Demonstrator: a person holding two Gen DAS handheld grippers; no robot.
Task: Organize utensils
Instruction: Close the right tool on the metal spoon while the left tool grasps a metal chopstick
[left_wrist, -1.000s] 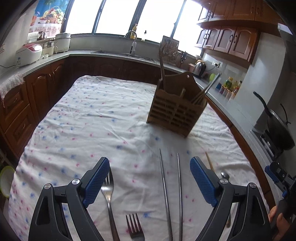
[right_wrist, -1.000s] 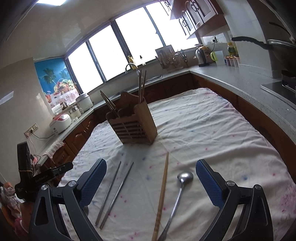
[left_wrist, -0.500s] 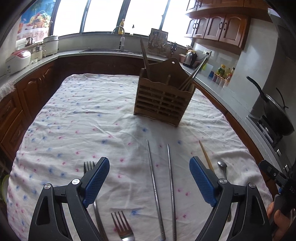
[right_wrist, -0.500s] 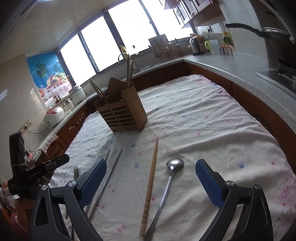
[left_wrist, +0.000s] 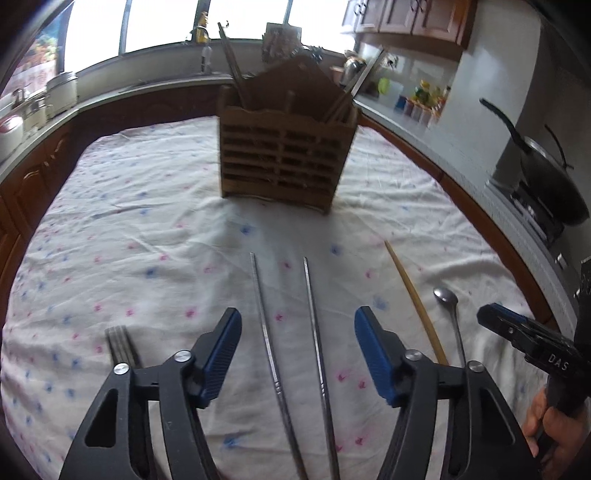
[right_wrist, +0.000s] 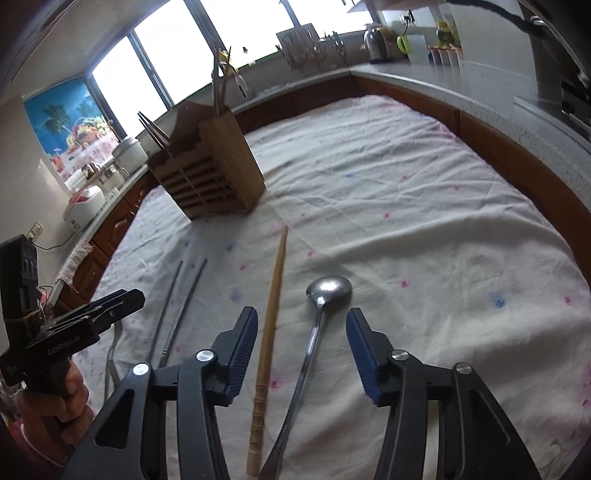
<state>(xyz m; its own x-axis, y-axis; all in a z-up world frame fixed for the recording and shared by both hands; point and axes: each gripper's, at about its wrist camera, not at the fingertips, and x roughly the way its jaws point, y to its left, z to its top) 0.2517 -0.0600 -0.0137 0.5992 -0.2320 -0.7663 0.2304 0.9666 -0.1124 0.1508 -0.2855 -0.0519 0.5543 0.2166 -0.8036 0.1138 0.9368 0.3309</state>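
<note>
Both grippers hover open-jawed and empty, the left gripper (left_wrist: 297, 350) over two metal chopsticks (left_wrist: 310, 332), the right gripper (right_wrist: 301, 350) over the wooden chopstick (right_wrist: 271, 317) and spoon (right_wrist: 319, 314) near the tablecloth's (right_wrist: 424, 221) front edge, so I judge picking has yet to begin, calling for closing on one piece bound for the holder (right_wrist: 214, 177)

Both the left gripper (left_wrist: 297, 350) and right gripper (right_wrist: 301, 350) have black frames, silver screws and ribbed blue pads (left_wrist: 221, 356); white lettering marks their bodies; bare skin.

Bench (left_wrist: 436, 206) draped in a white cloth (left_wrist: 155, 236) dotted pink and blue. Standing upright on it toward the far end, a slatted wooden utensil holder (left_wrist: 284, 162). Lying nearer: two metal chopsticks (left_wrist: 284, 332) side by side, a wooden chopstick (right_wrist: 271, 314), a metal spoon (right_wrist: 321, 310), a fork (left_wrist: 120, 345).
</note>
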